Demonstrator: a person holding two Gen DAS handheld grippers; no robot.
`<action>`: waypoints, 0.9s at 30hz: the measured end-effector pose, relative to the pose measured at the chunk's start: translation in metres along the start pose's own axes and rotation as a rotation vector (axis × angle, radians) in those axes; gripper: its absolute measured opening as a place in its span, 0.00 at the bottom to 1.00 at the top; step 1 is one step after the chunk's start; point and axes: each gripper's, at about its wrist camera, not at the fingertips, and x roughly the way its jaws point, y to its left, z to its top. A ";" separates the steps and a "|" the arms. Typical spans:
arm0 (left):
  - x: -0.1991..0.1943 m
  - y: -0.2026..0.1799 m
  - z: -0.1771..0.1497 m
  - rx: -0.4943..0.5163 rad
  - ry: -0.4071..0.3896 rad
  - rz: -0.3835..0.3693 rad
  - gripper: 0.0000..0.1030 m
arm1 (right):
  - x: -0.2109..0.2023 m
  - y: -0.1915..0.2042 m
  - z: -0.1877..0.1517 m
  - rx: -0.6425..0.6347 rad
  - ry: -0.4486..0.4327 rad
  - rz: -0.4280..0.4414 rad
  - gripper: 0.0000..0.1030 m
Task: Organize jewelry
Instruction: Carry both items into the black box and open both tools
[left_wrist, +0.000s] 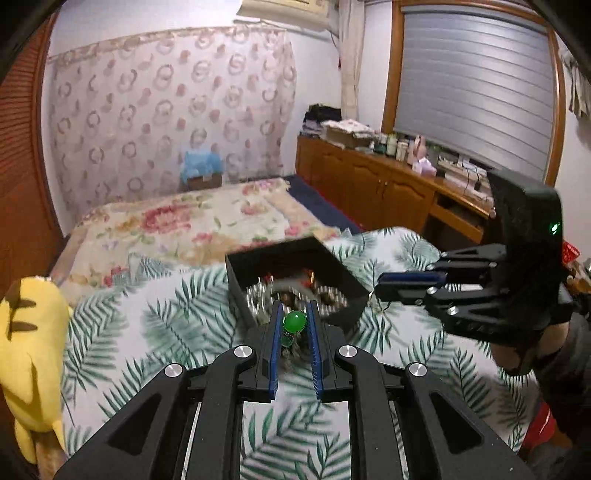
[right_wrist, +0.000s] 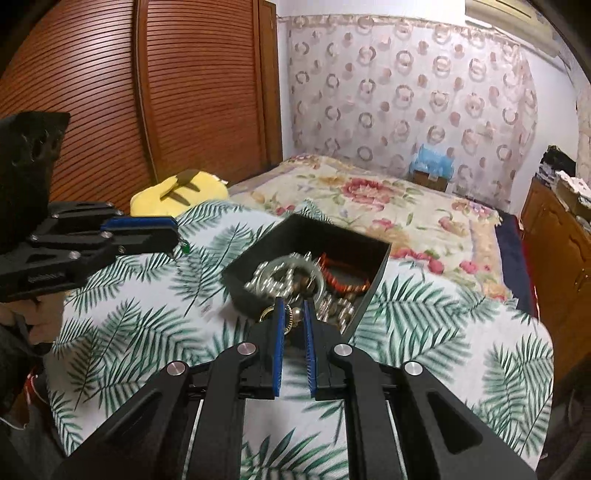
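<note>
A black open box (left_wrist: 236, 288) (right_wrist: 258, 243) stands on the leaf-patterned cloth (left_wrist: 166, 325) and holds silver bead bracelets (right_wrist: 273, 277) and an orange-red bracelet (right_wrist: 343, 277). My left gripper (left_wrist: 294, 306) is shut on a green bead piece (left_wrist: 294, 321) just in front of the box. In the right wrist view the left gripper (right_wrist: 175, 236) hovers left of the box, with the green bead (right_wrist: 185, 248) dangling at its tip. My right gripper (right_wrist: 294, 304) is shut on a silver piece of jewelry (right_wrist: 291, 315) at the box's near edge. It also shows as the right gripper (left_wrist: 378, 286) to the right of the box.
A yellow plush toy (left_wrist: 29, 350) (right_wrist: 181, 192) lies at the cloth's left edge. Behind the box is a floral bedspread (left_wrist: 184, 214). A wooden cabinet (left_wrist: 388, 184) with clutter runs along the right, and a slatted wardrobe (right_wrist: 147, 92) stands on the left.
</note>
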 end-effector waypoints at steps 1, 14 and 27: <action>0.001 0.001 0.004 0.001 -0.004 0.000 0.12 | 0.003 -0.002 0.002 -0.004 -0.003 -0.006 0.11; 0.039 0.010 0.038 0.003 0.006 -0.008 0.12 | 0.043 -0.031 0.006 0.043 0.036 0.008 0.12; 0.066 0.011 0.042 -0.021 0.037 0.004 0.12 | 0.039 -0.040 0.002 0.068 0.032 0.013 0.32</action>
